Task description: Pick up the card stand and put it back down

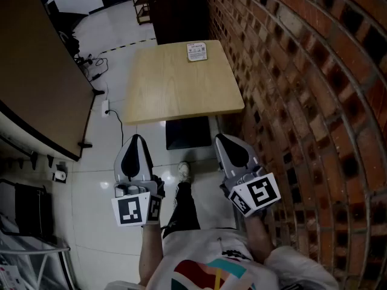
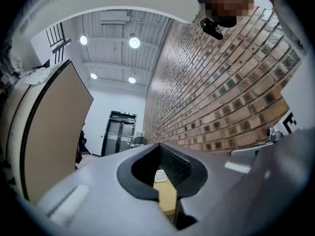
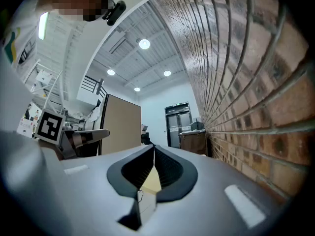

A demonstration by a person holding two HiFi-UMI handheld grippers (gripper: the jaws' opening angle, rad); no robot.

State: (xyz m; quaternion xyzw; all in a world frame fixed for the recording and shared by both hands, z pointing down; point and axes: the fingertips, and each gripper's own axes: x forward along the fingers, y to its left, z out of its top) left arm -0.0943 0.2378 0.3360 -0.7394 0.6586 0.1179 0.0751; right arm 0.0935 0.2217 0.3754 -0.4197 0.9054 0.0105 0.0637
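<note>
Left gripper and right gripper: smooth grey rounded plastic shells with a black rim at the mouth. Black textured pads line the inside of the jaws. Each carries a white cube with black square markers. Person wears a white T-shirt with a red, teal and yellow print, dark trousers and a light shoe.

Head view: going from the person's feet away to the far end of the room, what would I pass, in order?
shoe → wooden table → card stand → dark cabinet
</note>
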